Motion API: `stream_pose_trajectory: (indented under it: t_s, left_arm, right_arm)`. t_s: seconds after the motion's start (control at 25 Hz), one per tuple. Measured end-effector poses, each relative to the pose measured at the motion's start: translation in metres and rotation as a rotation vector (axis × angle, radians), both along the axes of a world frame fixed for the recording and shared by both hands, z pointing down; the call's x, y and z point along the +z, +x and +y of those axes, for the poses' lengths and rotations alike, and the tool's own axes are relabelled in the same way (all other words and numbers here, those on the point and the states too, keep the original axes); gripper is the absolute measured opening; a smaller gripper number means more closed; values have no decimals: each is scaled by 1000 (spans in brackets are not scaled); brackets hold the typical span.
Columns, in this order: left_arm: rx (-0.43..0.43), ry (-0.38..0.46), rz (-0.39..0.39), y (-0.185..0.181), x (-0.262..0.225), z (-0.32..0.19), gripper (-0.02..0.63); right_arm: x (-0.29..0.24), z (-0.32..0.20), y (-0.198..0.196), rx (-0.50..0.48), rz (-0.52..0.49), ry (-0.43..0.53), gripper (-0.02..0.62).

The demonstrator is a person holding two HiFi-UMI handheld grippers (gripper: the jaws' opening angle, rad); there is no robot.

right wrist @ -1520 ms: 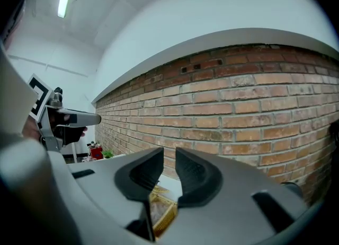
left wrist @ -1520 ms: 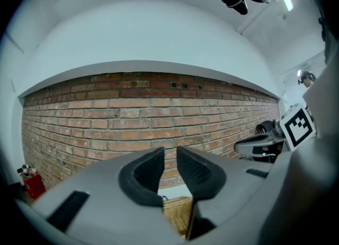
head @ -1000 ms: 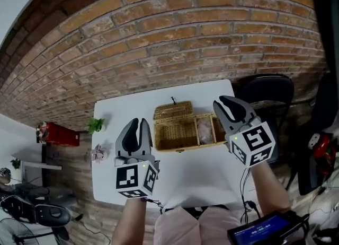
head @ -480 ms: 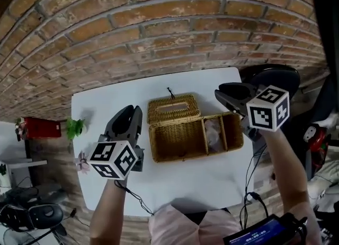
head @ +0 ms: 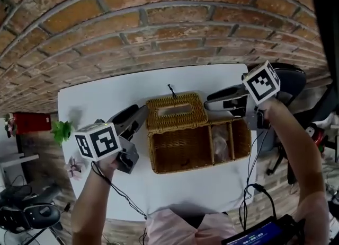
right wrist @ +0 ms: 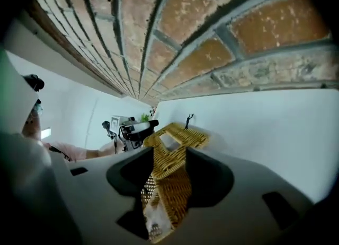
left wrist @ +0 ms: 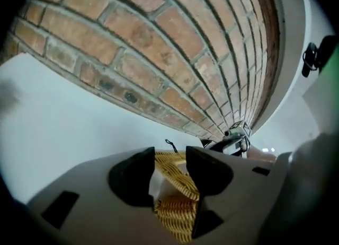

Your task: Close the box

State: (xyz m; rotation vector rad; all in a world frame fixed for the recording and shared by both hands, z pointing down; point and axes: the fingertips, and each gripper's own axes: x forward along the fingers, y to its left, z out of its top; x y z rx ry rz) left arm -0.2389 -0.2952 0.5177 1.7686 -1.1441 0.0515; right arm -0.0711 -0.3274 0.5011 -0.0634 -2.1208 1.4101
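A wicker box [head: 183,151] stands open on the white table [head: 100,98]. Its slotted lid [head: 176,112] is tilted up along the far side, and a pale bag [head: 222,146] lies in the right compartment. My left gripper [head: 140,114] is at the lid's left end and my right gripper [head: 209,103] at its right end. In the left gripper view the lid's edge [left wrist: 177,175] sits between the opening jaws of the left gripper [left wrist: 169,152]. In the right gripper view the lid [right wrist: 172,154] lies between the opening jaws of the right gripper [right wrist: 169,154]. I see neither pair of pads pressing.
A brick wall [head: 169,32] runs behind the table. A small plant [head: 62,130], a pink flower [head: 71,167] and a red object [head: 26,123] are off the table's left side. A black chair [head: 291,79] stands at the right. Cables hang over the near edge.
Both grippers have moved from in front of the box out to the two ends of the raised lid. Their jaws stand wider than before. The head view has come closer.
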Motion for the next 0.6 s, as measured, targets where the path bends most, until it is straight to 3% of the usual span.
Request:
stream_pose_trajectory:
  t_s: [0.2,0.44,0.6]
  left_arm:
    - [41,-85,150,16,14,-1,255]
    - [40,-143,204,19,29,2,259]
    - [15,-179,225,8,36,10,259]
  right_arm:
    - [11,4,-9,-51,5,-115,239]
    - [25,4,-15,-62,-5,-202,233]
    - [27,3,-2,-48,22,-209,230]
